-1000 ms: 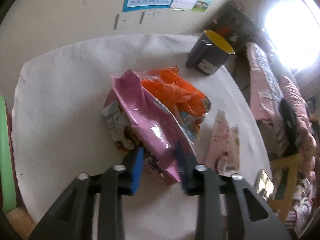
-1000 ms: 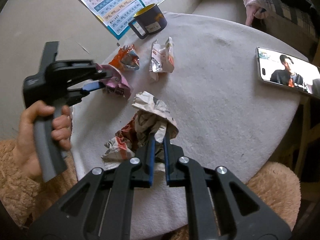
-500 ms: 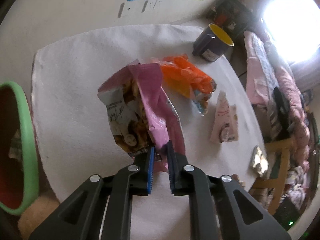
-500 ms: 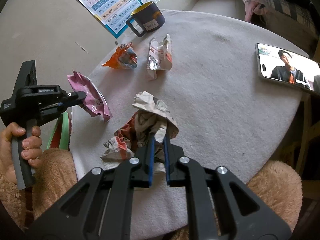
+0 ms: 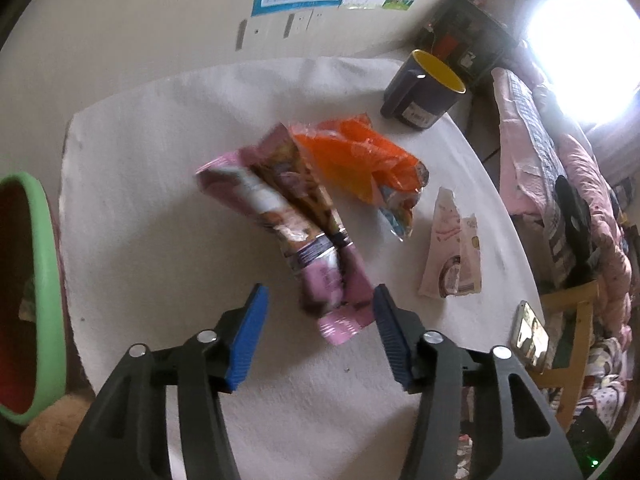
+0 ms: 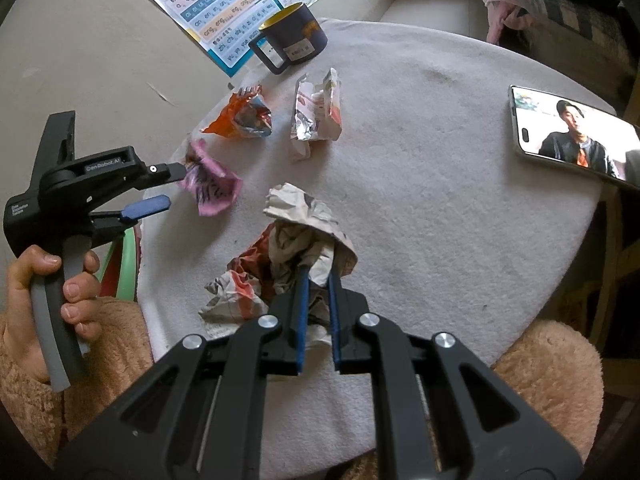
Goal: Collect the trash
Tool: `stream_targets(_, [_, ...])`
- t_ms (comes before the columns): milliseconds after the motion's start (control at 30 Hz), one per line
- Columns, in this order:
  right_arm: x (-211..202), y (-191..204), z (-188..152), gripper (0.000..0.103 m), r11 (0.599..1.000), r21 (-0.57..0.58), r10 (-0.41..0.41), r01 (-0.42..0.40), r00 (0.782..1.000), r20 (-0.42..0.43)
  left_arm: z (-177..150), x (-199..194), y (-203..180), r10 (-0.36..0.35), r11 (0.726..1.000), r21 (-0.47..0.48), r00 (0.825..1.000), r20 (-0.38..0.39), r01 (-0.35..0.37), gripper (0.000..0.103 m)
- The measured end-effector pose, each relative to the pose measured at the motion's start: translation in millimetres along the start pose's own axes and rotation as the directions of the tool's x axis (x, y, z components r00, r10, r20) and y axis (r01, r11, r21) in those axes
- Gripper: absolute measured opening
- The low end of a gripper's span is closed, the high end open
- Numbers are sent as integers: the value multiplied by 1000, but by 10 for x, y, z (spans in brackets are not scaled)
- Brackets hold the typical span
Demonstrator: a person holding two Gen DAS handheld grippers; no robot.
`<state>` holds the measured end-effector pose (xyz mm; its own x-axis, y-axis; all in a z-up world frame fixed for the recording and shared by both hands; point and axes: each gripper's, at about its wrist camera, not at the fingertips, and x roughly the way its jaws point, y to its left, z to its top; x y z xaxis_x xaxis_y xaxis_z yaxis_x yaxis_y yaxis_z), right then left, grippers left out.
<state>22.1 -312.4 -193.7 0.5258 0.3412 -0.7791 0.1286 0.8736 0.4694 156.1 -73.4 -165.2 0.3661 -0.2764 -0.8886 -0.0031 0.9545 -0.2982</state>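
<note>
My left gripper (image 5: 318, 304) is open; a pink snack wrapper (image 5: 296, 224) hangs blurred between and beyond its jaws, touching only the right blue pad (image 5: 390, 326). The right wrist view shows the left gripper (image 6: 168, 186) near the table's left edge with the pink wrapper (image 6: 210, 184) at its upper finger. An orange wrapper (image 5: 360, 160) and a pale torn wrapper (image 5: 452, 256) lie on the white tablecloth (image 5: 160, 200). My right gripper (image 6: 318, 280) is shut on crumpled paper trash (image 6: 296, 248).
A green-rimmed bin (image 5: 44, 280) with a red inside sits off the table's left edge. A dark mug (image 5: 424, 92) with a yellow inside stands at the far side. A phone (image 6: 572, 136) lies at the right edge. A poster (image 6: 224, 12) hangs on the wall.
My left gripper was shut on the pink wrapper and lifted it toward the left edge; now its jaws have opened and the wrapper is coming loose. The right gripper has stayed put.
</note>
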Motion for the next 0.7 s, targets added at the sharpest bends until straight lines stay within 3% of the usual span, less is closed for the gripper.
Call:
stream_targets(367, [-26,-16,-13,11,1000,10,-10,10,1000,2,150,117,19,25,999,-21,1000,-2,-25,55])
stream_targets(700, [-2,-32,-13,11,1000,22,-3,3,1000,-5,160,370,9,31,998,-58,998,-55,-35,55])
